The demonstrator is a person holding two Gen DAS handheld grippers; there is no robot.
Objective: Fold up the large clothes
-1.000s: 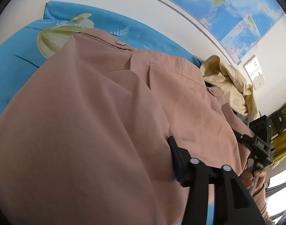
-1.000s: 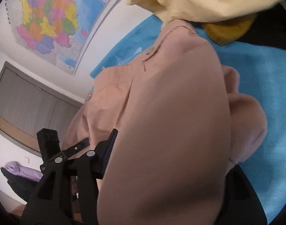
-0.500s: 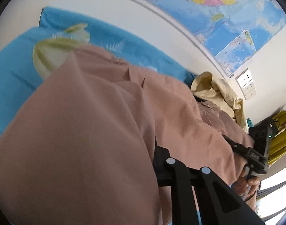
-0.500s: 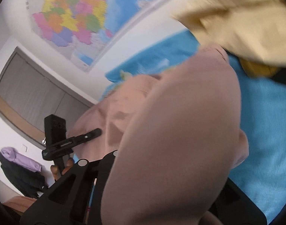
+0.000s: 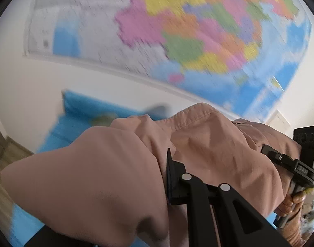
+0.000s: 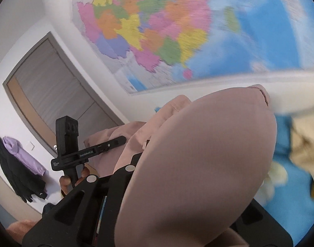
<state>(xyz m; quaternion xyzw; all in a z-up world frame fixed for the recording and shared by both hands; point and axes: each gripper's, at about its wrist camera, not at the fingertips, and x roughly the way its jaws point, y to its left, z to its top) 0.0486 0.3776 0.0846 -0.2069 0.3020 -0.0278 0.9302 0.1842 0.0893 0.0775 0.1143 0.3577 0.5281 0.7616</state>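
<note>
1. While both wrist views were blurred, one pink garment could be counted, bunched and lifted above the blue cover of the bed, with one pale yellow garment lying toward the cover's right edge in the right wrist view.
2. Two grippers were in play: the left gripper had its jaws closed on a fold of the pink cloth, which draped over its left finger and hid it.
3. The right gripper was likewise clamped on the garment, the fabric ballooning over its right finger and filling the middle of that view.
4. One hand gripped the handle of the right gripper at the right edge of the left view; the other hand gripped the left gripper's handle at lower left of the right view.
5. Both tools pointed slightly downward, side by side, with the garment stretched between them.
6. One wall map hung behind, one grey door stood at left, and one purple top and one black coat hung beside it
</note>
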